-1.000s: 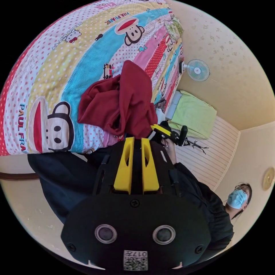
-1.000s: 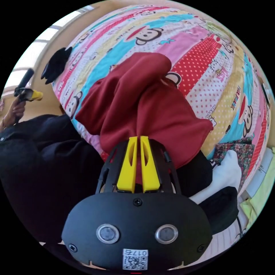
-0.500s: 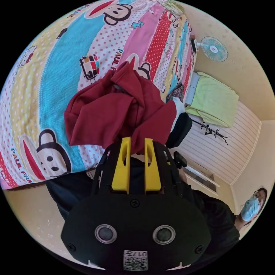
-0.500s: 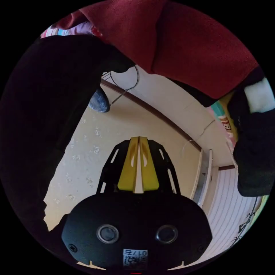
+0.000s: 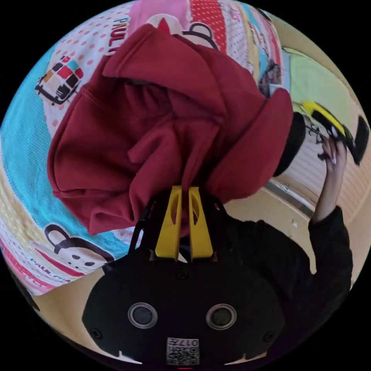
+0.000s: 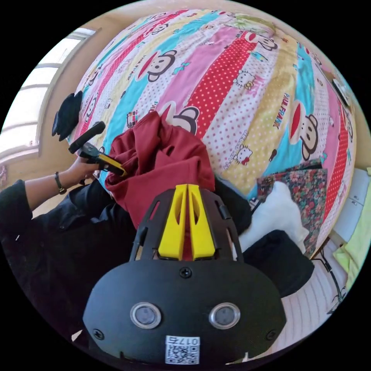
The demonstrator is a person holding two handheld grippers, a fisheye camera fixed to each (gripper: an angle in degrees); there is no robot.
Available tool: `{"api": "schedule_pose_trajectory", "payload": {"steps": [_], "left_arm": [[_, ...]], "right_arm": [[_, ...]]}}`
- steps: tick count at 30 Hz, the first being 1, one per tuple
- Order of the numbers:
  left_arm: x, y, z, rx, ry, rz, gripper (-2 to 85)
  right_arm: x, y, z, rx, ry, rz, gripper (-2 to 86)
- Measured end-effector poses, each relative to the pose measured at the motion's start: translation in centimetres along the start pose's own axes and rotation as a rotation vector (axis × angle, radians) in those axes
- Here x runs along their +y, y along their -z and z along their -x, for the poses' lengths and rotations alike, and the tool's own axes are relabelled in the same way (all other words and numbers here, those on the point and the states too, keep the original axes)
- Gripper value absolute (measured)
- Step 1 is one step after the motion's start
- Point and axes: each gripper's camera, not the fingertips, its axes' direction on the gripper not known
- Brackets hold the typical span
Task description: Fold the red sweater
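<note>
The red sweater (image 5: 154,127) lies crumpled in a heap on the cartoon-print bedspread (image 5: 23,154), close to the bed's near edge. A fold of it runs down between the yellow jaws of my left gripper (image 5: 184,189), which are shut on it. In the right gripper view the sweater (image 6: 162,162) sits just beyond my right gripper (image 6: 187,186), whose jaws are shut together at its near edge with no cloth clearly pinched. The left gripper (image 6: 121,173) bites the sweater's left side there. The right gripper (image 5: 305,105) is held in a hand (image 5: 334,154) off the sweater's right side.
The bedspread (image 6: 251,77) stretches far beyond the sweater. A floral cloth (image 6: 301,185), a white item (image 6: 274,220) and a black cushion (image 6: 278,262) lie at the right. A black object (image 6: 67,114) sits near the window (image 6: 23,123). The person's dark-clothed body is close below.
My left gripper has moved in and closed on the sweater's fold. The right gripper view has swung from the floor back up to the bed and sweater.
</note>
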Motion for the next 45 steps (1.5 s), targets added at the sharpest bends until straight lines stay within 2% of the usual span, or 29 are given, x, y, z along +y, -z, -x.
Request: {"api": "schedule_pose_trajectory", "payload": {"steps": [2, 4, 6, 8, 10, 12, 14, 18, 21, 24, 26, 29, 31, 34, 37, 41, 45], "left_arm": [[3.6, -1.3, 0.6, 0.018, -0.052, 0.095, 1.9], [7.0, -2.4, 2.2, -0.031, -0.019, 0.161, 1.7], [10.5, -1.9, 4.7, 0.002, 0.081, 0.090, 1.8], [14.7, -0.6, 8.8, 0.233, 0.270, -0.076, 2.7], [17.1, -0.1, 10.8, 0.377, 0.340, -0.198, 4.5], [18.9, 0.1, 12.3, 0.375, 0.450, -0.263, 6.6], [20.6, 1.2, 13.4, 0.347, 0.535, -0.393, 8.0], [19.3, 3.2, 13.1, 0.306, 0.474, -0.556, 9.3], [14.7, 2.8, 12.1, 0.227, 0.401, -0.491, 10.1], [9.9, -1.4, 11.3, 0.155, 0.341, -0.254, 10.6], [9.7, -3.2, 10.6, 0.062, 0.398, -0.221, 8.7], [11.1, -4.9, 10.2, 0.138, 0.411, -0.187, 4.7], [12.9, -5.6, 9.6, 0.192, 0.378, -0.191, 4.1], [17.9, -3.8, 7.1, 0.195, 0.276, -0.367, 3.7], [22.8, -1.8, 2.1, 0.104, 0.099, -0.453, 3.4], [30.7, 3.3, -3.3, 0.087, -0.047, -0.682, 2.9], [37.8, 10.1, -6.7, 0.098, -0.220, -0.905, 2.8]], "right_arm": [[-3.5, -0.8, 0.1, 0.054, 0.039, -0.019, 3.4], [-7.4, -2.8, -0.1, 0.046, 0.069, -0.038, 5.9], [-9.9, -5.3, -0.5, 0.026, 0.078, 0.010, 7.5], [-11.6, -8.3, -0.9, 0.053, 0.074, 0.085, 8.9], [-12.2, -13.0, -1.5, 0.040, 0.058, 0.246, 10.7], [-11.5, -13.1, -1.6, 0.040, 0.046, 0.180, 11.3], [-11.4, -13.0, -1.5, 0.040, 0.037, 0.192, 11.4], [-10.8, -13.5, -0.7, 0.044, 0.032, 0.316, 10.6], [-9.3, -13.9, -0.8, 0.020, -0.045, 0.301, 10.0], [-7.5, -14.3, -1.2, -0.054, -0.181, 0.295, 8.1], [-5.9, -14.2, -1.5, -0.122, -0.265, 0.251, 6.3], [-2.2, -12.5, -0.7, -0.180, -0.318, 0.107, 4.5], [2.4, -9.3, 0.6, -0.254, -0.330, -0.113, 3.9], [9.3, -5.2, 2.5, -0.431, -0.328, -0.336, 3.5], [15.9, -1.5, 5.3, -0.523, -0.297, -0.508, 3.2], [23.3, 4.1, 8.7, -0.476, -0.282, -0.713, 3.1], [30.4, 11.1, 13.0, -0.447, -0.223, -1.007, 3.0]]}}
